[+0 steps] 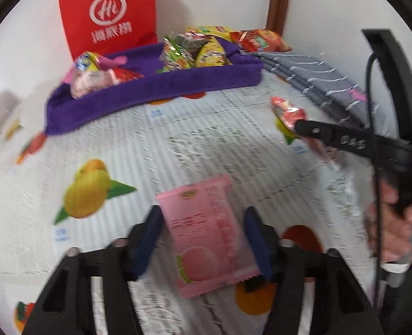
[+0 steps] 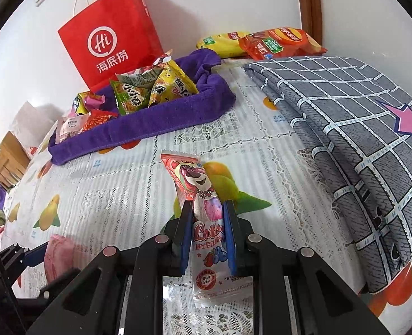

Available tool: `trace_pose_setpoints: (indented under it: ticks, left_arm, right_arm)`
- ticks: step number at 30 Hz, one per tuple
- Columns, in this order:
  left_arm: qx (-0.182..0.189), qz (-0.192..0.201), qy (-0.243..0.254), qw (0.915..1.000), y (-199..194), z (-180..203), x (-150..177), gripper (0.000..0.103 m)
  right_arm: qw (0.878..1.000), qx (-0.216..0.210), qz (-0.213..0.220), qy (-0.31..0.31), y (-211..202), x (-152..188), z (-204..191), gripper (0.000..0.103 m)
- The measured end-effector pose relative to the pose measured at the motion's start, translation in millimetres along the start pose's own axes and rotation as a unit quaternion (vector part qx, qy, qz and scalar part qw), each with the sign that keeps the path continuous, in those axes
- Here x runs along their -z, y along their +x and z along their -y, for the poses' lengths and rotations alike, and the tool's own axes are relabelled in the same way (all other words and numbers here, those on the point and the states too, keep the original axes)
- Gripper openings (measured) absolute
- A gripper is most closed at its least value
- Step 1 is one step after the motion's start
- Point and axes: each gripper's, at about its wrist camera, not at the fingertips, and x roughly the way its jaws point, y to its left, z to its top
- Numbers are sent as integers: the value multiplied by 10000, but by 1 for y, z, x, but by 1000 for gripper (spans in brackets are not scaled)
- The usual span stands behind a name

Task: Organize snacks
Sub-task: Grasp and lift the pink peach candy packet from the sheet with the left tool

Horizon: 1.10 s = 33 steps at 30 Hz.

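Observation:
A pink snack packet [image 1: 203,231] with a peach picture lies slanted between the blue pads of my left gripper [image 1: 203,209], and both pads touch its side edges. It also shows, blurred, in the right wrist view as a pink packet [image 2: 58,254] at the lower left. My right gripper [image 2: 207,203] is shut on a long Lotso bear packet [image 2: 194,181], held just above the tablecloth. The left wrist view shows that right gripper [image 1: 300,125] with its red packet [image 1: 286,111] at the right. A purple towel tray [image 2: 150,128] at the back holds several snack packets.
A red paper bag [image 2: 111,36] stands against the wall behind the tray. Two chip bags [image 2: 281,42] lie in the back corner. A folded grey checked cloth [image 2: 345,128] covers the table's right side. A person's hand [image 1: 395,223] grips the right gripper's handle.

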Motion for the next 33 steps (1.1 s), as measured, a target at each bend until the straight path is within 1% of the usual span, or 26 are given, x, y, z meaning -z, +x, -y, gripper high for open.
trace_pose_setpoints:
  ticks: [1,3,5,7,8,12,15,19,23,25,28,30,33]
  left_arm:
    - [-7,8,-15,10000,0,-2,0,47]
    - [20,-1,-73,10000,-3,-11,2,44]
    - [-28,-26,-132,9999,-3,-20,3,44]
    - [73,-16,-166,9998,-5,-27,5,46]
    - [86,10,-138,9999,-5,-28,6,46]
    - [-81,162,-110,9998,-4,-21,9,48]
    - [-117,205,-310,9992,-4,-21,8,45]
    - [-140,169,-366,9991,-3,-25,4,39]
    - [-90,132,-418,9990,-2,-29,2,37]
    - [-112,187,-410,9989,-1,-28,3,37]
    - [-139,272,-438,9986,-1,-28,5,37]
    - [-165,343,-415,9984,-2,-27,7,37]
    - [-126,338,-482,9982,-2,-29,6,37]
  right_arm:
    - [10000,-25,1,18,0,0,1,20]
    - [10000,-63,4,54,0,0,2,20]
    - [10000,-43,7,35,0,0,1,20]
    - [10000,36,11,-55,0,0,-2,21]
    - [9999,61,12,-102,0,1,-3,23]
    - [9996,184,23,-217,0,2,-8,23]
    - [9995,206,28,-230,0,2,-9,23]
    - [9993,263,38,-276,1,2,-11,22]
    - [9989,300,50,-369,1,3,-16,21]
    - [9982,313,46,-502,1,5,-22,21]
    - [9944,615,37,-859,3,9,-37,21]
    - [9931,599,44,-1006,3,12,-42,21]
    - [9921,656,45,-1064,2,13,-45,21]
